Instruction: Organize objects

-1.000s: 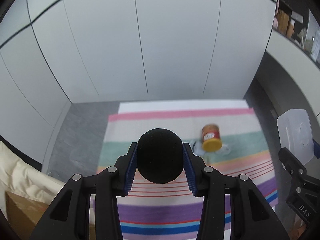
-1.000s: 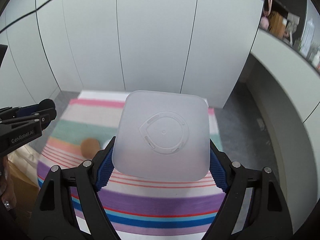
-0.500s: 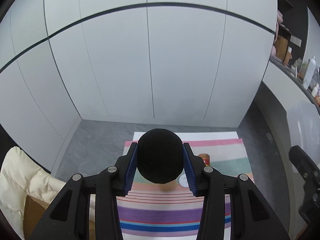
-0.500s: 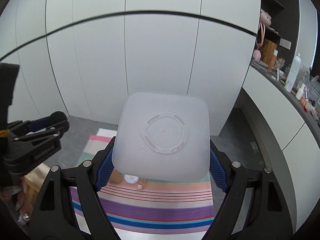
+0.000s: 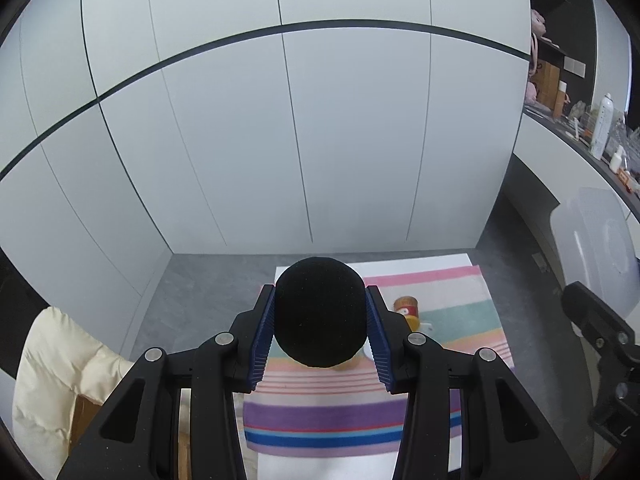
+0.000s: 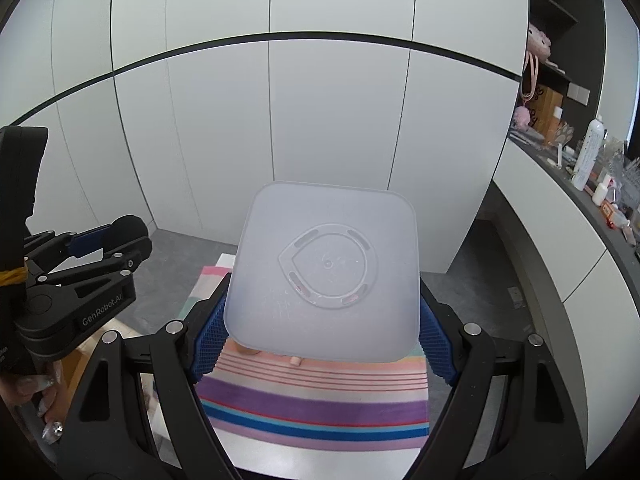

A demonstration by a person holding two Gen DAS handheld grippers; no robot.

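Note:
A black foam ball (image 5: 320,312) sits squeezed between the blue pads of my left gripper (image 5: 320,334), which is shut on it high above the floor. My right gripper (image 6: 320,334) is shut on a frosted square plastic container (image 6: 324,284), its flat face towards the camera. That container (image 5: 592,248) also shows at the right edge of the left wrist view, and the left gripper (image 6: 108,240) with the ball (image 6: 130,226) shows at the left of the right wrist view. Far below, a small orange-labelled jar (image 5: 406,306) lies on a striped mat (image 5: 348,416).
The striped mat (image 6: 312,404) lies on grey floor before white cabinet doors (image 5: 280,140). A cream padded jacket (image 5: 52,372) hangs over a brown box at lower left. A dark counter (image 6: 592,200) with bottles runs along the right. A hand (image 6: 24,396) holds the left gripper.
Both grippers have risen well above the mat, which now looks smaller and lower in both views. More cabinet wall and the counter have come into sight. Both grips are unchanged.

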